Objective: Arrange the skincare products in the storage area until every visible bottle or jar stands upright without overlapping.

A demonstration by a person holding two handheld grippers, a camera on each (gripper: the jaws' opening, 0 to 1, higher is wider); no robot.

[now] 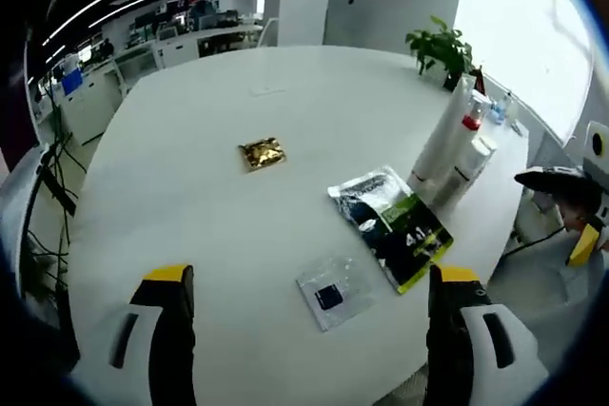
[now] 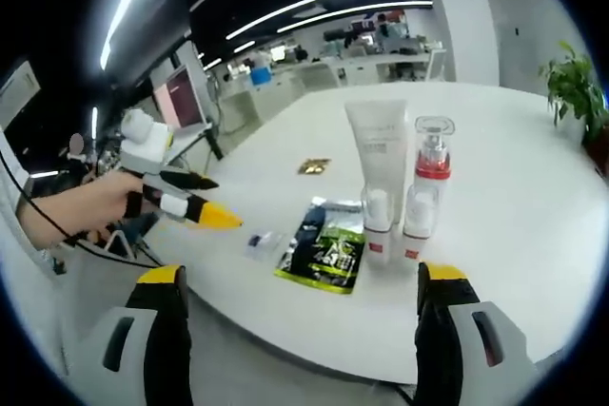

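Observation:
On the white table (image 2: 514,235), a tall white tube (image 2: 377,159) stands upright on its cap. Right beside it stands a white pump bottle (image 2: 422,202) with a red collar and a clear cap. Both also appear at the table's right edge as the tube (image 1: 441,135) and the pump bottle (image 1: 468,164). My left gripper (image 1: 311,275) is open and empty over the near table edge, short of the bottles. A hand holds it where it appears as the left gripper (image 2: 205,204). My right gripper (image 2: 300,275) is open and empty, facing the two bottles; it also shows as the right gripper (image 1: 579,235).
A silver and green pouch (image 1: 392,227) lies flat near the bottles. A small clear sachet (image 1: 333,292) sits closer to me and a gold packet (image 1: 262,153) lies mid-table. A potted plant (image 1: 442,49) stands at the far edge. Desks and monitors fill the background.

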